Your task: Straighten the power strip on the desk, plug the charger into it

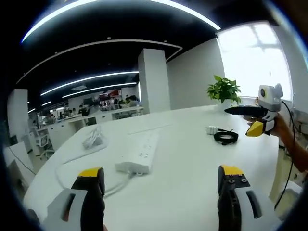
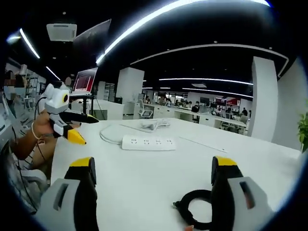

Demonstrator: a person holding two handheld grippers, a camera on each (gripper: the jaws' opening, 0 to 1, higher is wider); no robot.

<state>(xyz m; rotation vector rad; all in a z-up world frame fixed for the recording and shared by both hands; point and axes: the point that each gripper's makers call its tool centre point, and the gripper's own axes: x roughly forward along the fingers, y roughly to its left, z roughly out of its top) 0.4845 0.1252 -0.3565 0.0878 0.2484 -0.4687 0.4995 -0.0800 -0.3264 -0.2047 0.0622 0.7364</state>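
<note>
The white power strip [image 1: 139,154] [image 2: 148,142] lies flat on the white desk [image 1: 187,163], its white cord [image 1: 72,166] running to a loose bundle [image 1: 94,137] [image 2: 154,125]. A small white charger [image 1: 211,130] rests beside its coiled black cable [image 1: 226,137] [image 2: 197,211]. My left gripper [image 1: 161,175] hovers open, a little short of the strip, nothing between its jaws. My right gripper [image 2: 153,163] is open too, just above the black coil. Each gripper appears in the other's view, hand-held: the right one [image 1: 238,121] and the left one [image 2: 91,131], both with jaws apart.
A potted plant [image 1: 224,89] stands at the desk's far edge near a bright window. A person's arm [image 2: 29,137] holds the left gripper off the desk's side. Office desks, chairs and a pillar [image 1: 154,79] lie beyond.
</note>
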